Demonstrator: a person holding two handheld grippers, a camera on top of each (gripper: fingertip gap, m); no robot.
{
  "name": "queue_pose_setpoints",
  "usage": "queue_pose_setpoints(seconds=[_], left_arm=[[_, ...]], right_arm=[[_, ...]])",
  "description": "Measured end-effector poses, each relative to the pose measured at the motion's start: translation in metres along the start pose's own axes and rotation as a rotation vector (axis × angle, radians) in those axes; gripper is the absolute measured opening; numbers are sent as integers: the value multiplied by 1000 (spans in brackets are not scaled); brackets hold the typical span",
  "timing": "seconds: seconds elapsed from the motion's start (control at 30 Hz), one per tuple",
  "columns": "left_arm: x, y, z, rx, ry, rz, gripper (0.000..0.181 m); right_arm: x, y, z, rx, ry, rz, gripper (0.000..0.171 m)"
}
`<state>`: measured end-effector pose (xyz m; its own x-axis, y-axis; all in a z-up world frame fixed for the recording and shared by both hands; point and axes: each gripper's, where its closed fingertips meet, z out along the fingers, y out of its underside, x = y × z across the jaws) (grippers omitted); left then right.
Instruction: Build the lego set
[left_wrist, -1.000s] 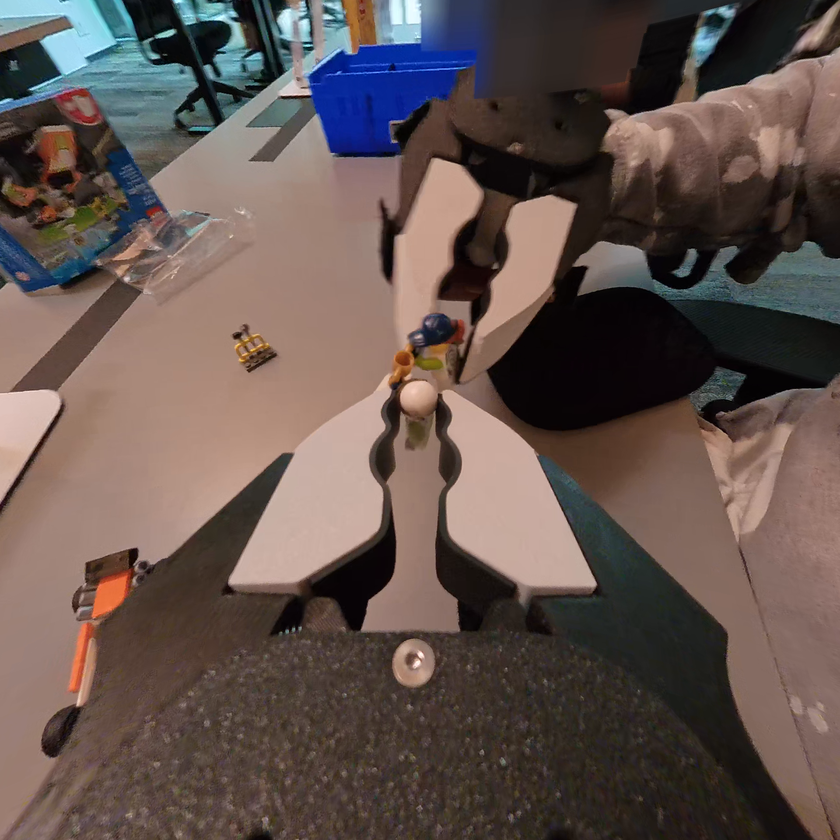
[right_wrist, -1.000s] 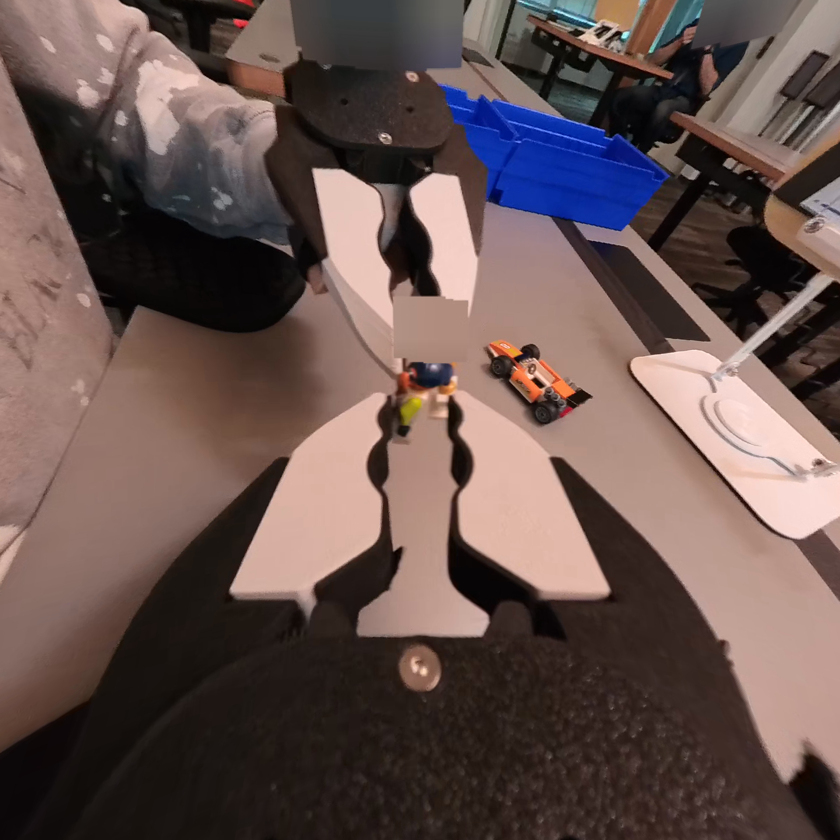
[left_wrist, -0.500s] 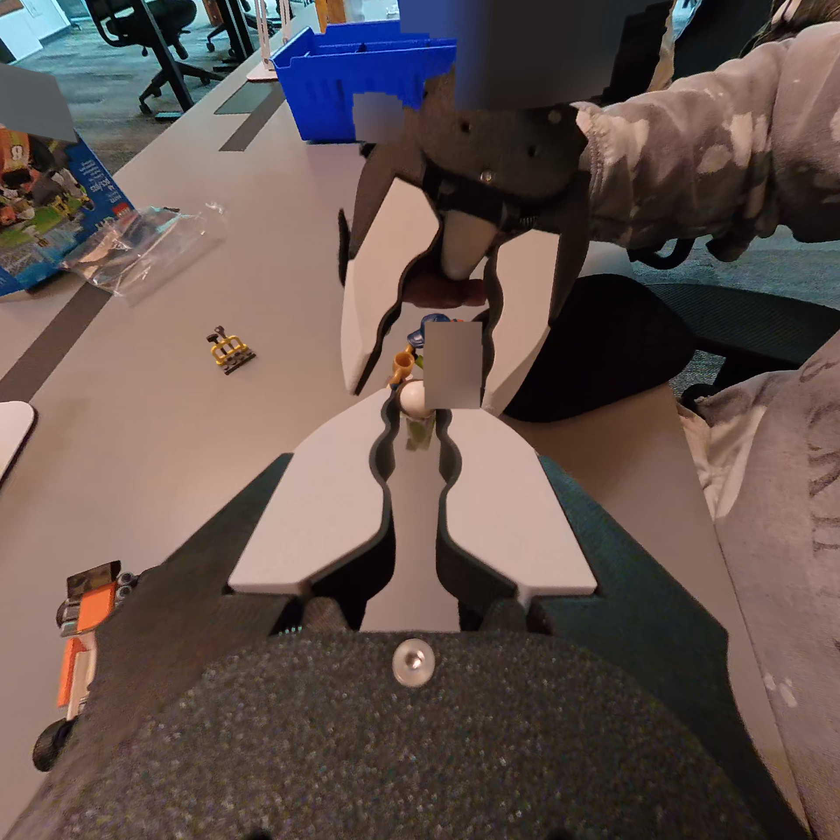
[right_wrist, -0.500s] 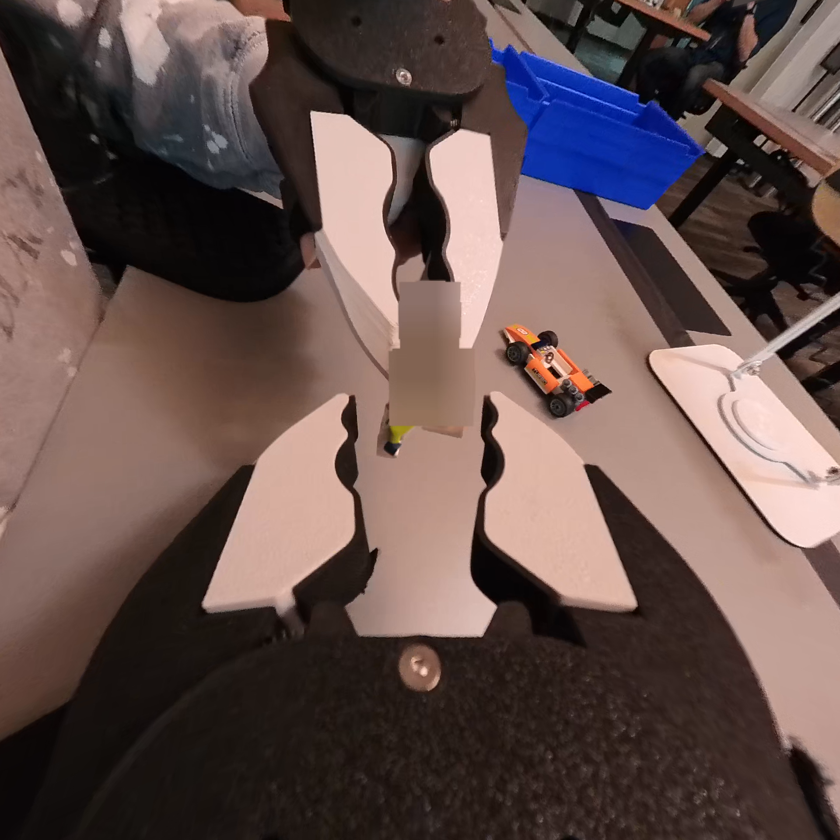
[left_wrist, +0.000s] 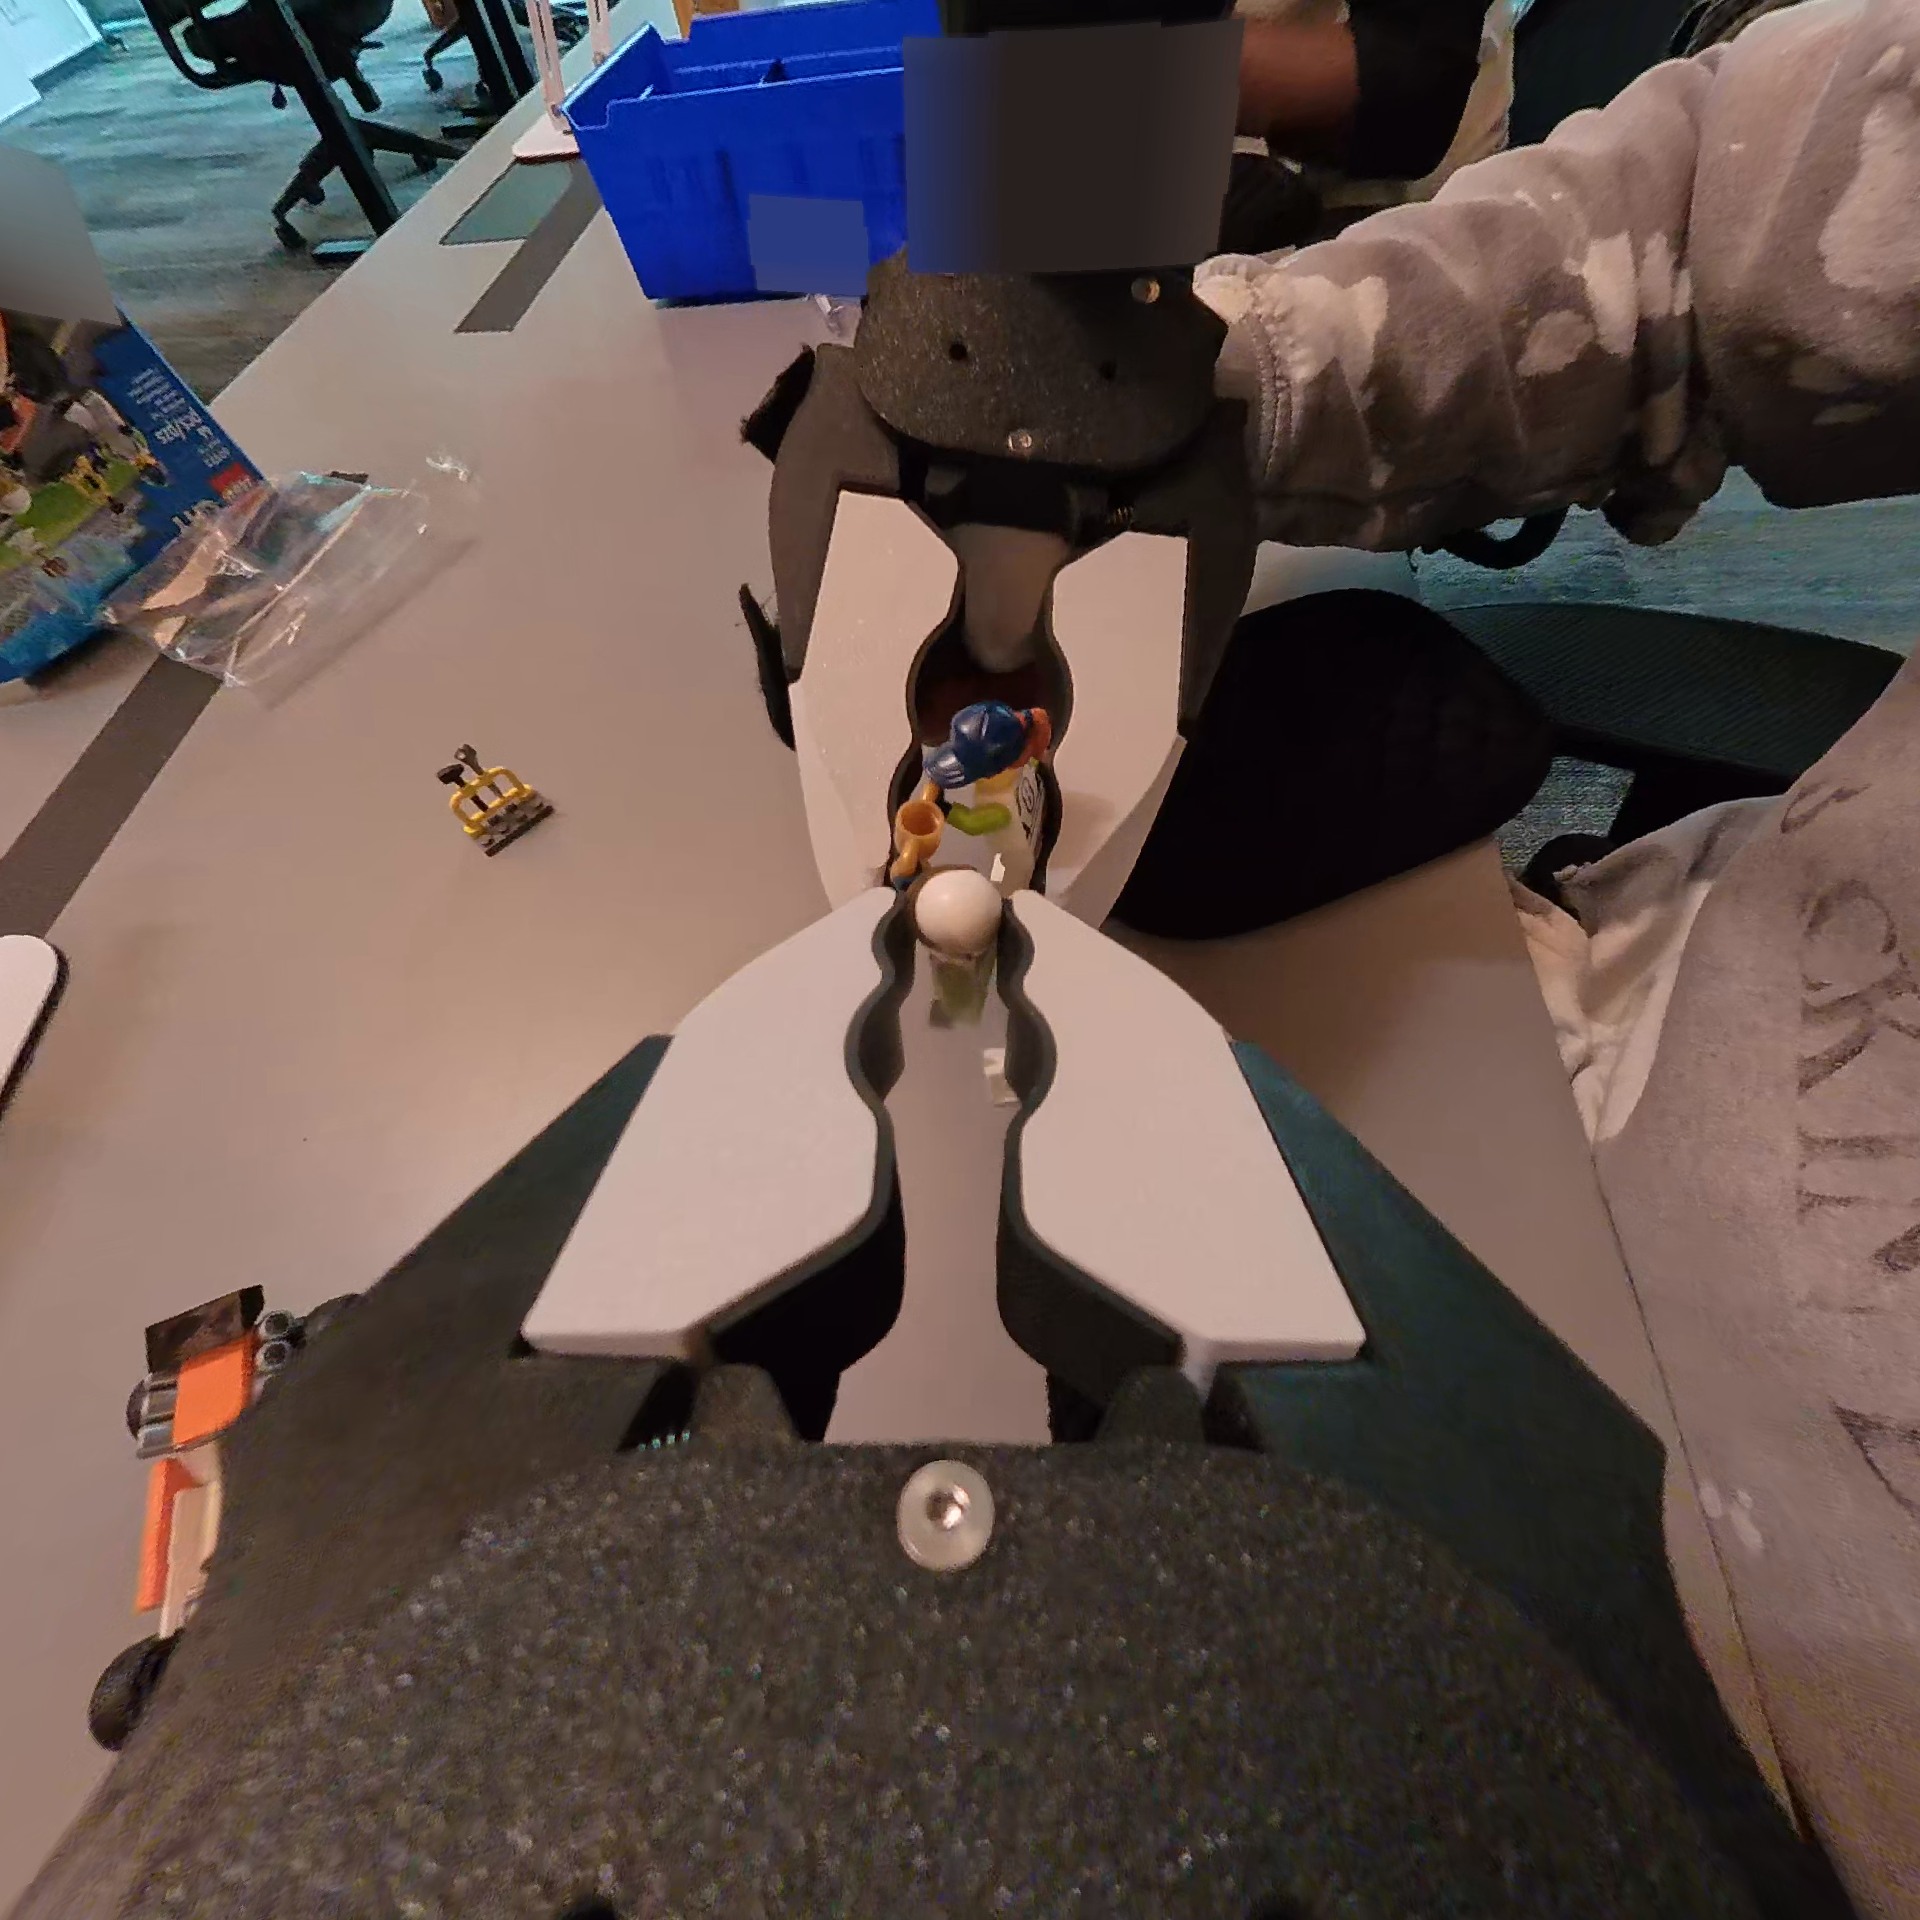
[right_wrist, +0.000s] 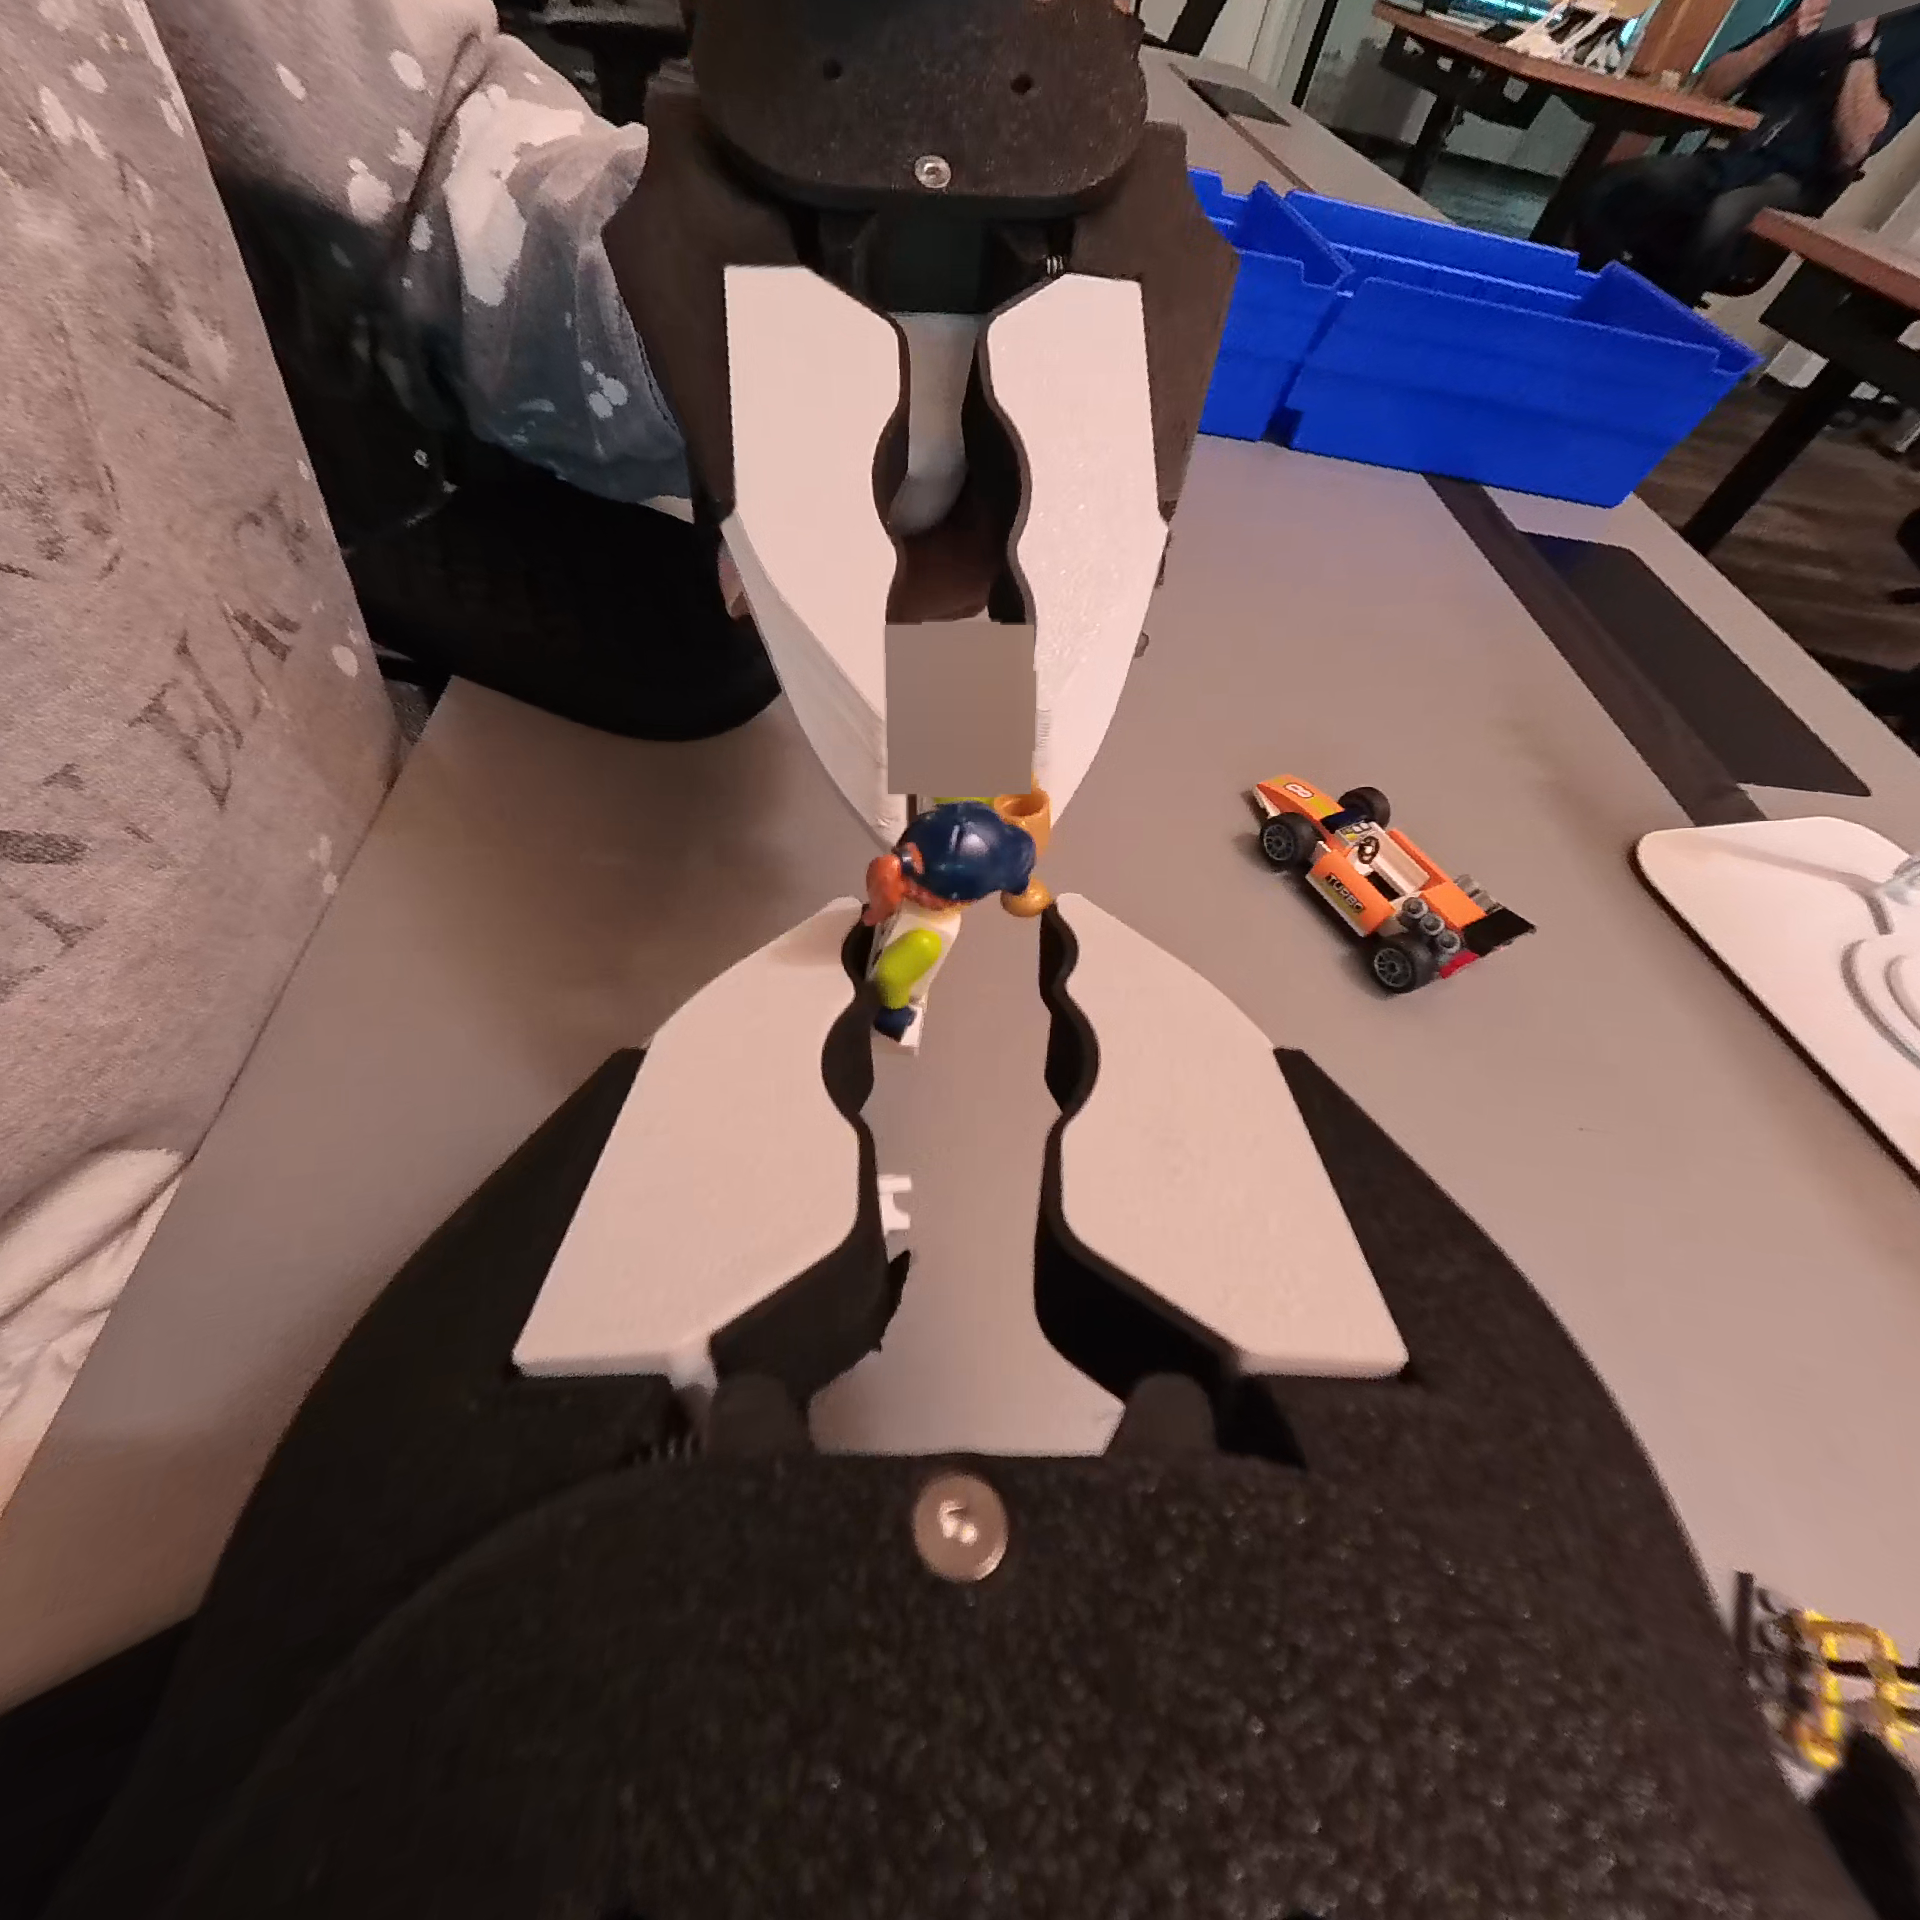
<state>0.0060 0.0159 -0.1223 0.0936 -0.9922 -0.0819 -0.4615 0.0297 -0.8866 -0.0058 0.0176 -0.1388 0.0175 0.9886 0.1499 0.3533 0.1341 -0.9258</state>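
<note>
1. Now we see the minifigure (left_wrist: 982, 790) tilted between both claws, above the surface (left_wrist: 312, 987).
2. Our left claw (left_wrist: 954, 914) pinches a white helmet (left_wrist: 956, 906) at its tips, just before the figure's blue cap.
3. Our right claw (right_wrist: 951, 914) stands partly open; only one finger (right_wrist: 727, 1122) touches the figure's torso.
</note>
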Motion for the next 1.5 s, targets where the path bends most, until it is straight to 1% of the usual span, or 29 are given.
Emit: queue_pose_setpoints(seconds=[0.2, 0.33, 0.43, 0.5, 0.53, 0.6, 0.67, 0.73, 0.83, 0.97, 1.13, 1.23, 1.33, 1.43, 1.5], left_arm=[[0, 4, 1, -6, 11, -15, 15], [-3, 8, 2, -4, 23, -48, 15], [-9, 19, 5, -13, 37, -100, 15], [-13, 31, 8, -28, 55, -121, 15], [-15, 38, 9, -29, 59, -115, 15], [-12, 49, 11, -23, 116, -138, 15], [-11, 59, 15, -26, 141, -176, 16], [-10, 67, 18, -28, 148, -184, 16], [-9, 67, 20, -2, 171, -220, 16], [-13, 57, 18, 75, 179, -282, 16], [-17, 31, 3, 291, 229, -429, 15], [-19, 18, -7, 402, 260, -492, 15], [-19, 10, -12, 453, 253, -490, 15], [-12, 3, -13, 477, 251, -437, 15], [-6, -2, -13, 489, 253, -397, 16]], right_arm=[[2, -1, 0, 5, 14, 10, 35], [3, 5, -1, -12, 20, 26, 44], [6, 16, -7, -58, 22, 59, 53], [9, 29, -14, -104, 36, 82, 52], [9, 39, -17, -145, 39, 92, 48], [5, 58, -21, -228, 48, 99, 45], [0, 70, -19, -264, 59, 113, 39], [-2, 76, -14, -290, 77, 105, 38], [-2, 70, -3, -259, 90, 114, 38], [4, 52, 10, -154, 90, 138, 37], [12, 24, 14, 20, 167, 179, 36], [11, 8, 10, 89, 205, 194, 32], [9, -8, 0, 153, 260, 197, 28], [7, -20, -9, 183, 297, 216, 24], [8, -25, -13, 190, 351, 188, 14]])
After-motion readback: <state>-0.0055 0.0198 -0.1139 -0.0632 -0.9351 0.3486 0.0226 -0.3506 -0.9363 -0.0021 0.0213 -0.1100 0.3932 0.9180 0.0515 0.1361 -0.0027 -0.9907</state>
